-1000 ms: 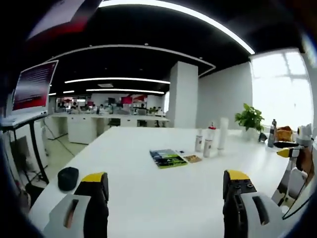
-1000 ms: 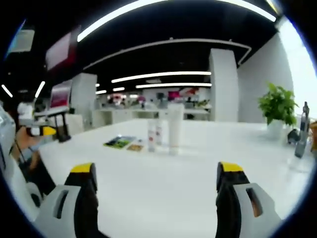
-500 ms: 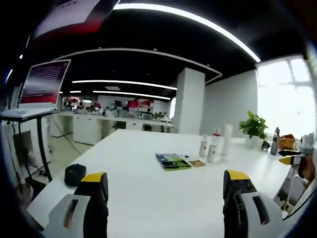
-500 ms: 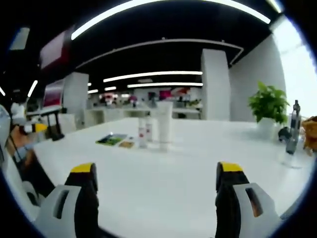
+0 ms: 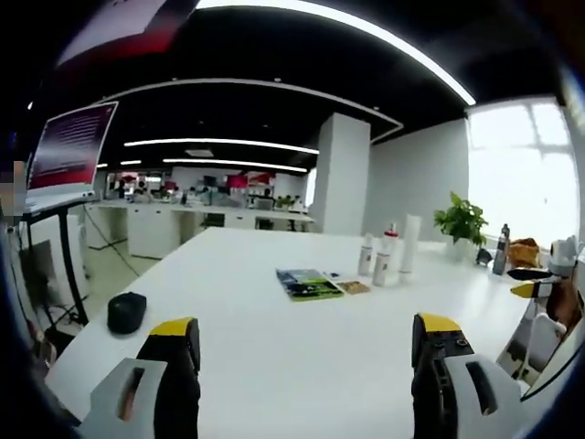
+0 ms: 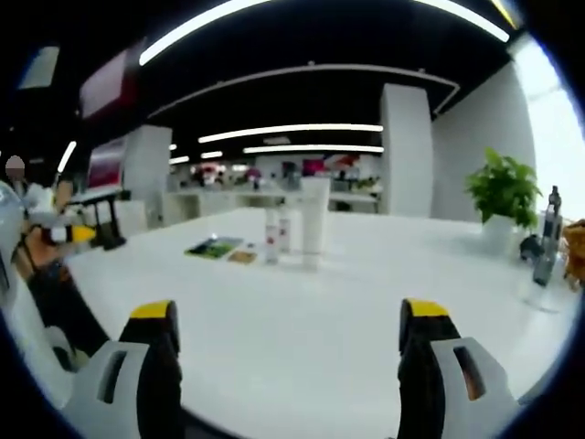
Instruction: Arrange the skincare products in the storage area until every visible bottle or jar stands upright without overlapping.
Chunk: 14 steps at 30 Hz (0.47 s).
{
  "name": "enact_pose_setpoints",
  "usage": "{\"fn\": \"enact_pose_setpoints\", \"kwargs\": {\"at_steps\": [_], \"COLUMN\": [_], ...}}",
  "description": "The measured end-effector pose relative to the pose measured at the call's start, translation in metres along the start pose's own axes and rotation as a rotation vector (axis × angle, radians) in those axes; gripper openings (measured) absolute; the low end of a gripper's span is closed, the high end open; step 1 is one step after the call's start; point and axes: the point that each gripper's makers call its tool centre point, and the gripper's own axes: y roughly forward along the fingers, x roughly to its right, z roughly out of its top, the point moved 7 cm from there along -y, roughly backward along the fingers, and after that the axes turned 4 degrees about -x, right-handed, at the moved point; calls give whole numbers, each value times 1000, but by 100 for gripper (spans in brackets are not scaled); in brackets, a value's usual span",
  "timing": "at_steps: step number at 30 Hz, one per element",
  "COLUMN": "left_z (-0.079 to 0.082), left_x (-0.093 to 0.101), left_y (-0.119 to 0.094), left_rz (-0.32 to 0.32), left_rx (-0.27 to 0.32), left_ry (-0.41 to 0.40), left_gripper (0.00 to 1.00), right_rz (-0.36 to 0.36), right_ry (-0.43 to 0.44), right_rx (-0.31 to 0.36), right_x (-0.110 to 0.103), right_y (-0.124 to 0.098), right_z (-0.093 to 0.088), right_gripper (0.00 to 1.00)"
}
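Observation:
Far across the white table (image 5: 274, 338) stand three skincare items close together, all upright: a small white bottle (image 5: 366, 255), a white bottle with a red cap (image 5: 384, 260) and a tall white tube (image 5: 409, 246). The right gripper view has the same trio: small bottle (image 6: 284, 233), red-labelled bottle (image 6: 271, 238), tall tube (image 6: 313, 224). My left gripper (image 5: 306, 340) is open and holds nothing, well short of them. My right gripper (image 6: 289, 325) is open too, also far from them. The other gripper's yellow tip (image 5: 528, 289) shows at the right edge.
A green-covered booklet (image 5: 307, 283) and a small brown card (image 5: 354, 287) lie left of the bottles. A black mouse-like object (image 5: 126, 312) sits near the table's left edge. A potted plant (image 5: 462, 221) and a dark bottle (image 5: 499, 250) stand at the far right. A monitor on a stand (image 5: 66, 157) is at left.
Both views have shifted slightly as the hands moved; the bottles sit a little lower and left in the left gripper view. Nothing on the table has moved and both grippers stay open.

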Motion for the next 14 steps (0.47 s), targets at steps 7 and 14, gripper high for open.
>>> {"fn": "enact_pose_setpoints", "kwargs": {"at_steps": [7, 14], "left_z": [-5, -11], "left_x": [-1, -1], "left_y": [-1, 2], "left_rz": [1, -10], "left_rx": [-1, -43], "left_ry": [-16, -5], "left_gripper": [100, 97], "right_rz": [5, 2], "right_ry": [7, 15], "right_rx": [-41, -71], "right_x": [-2, -2], "right_y": [2, 4], "right_z": [-10, -17], "right_gripper": [100, 99]}}
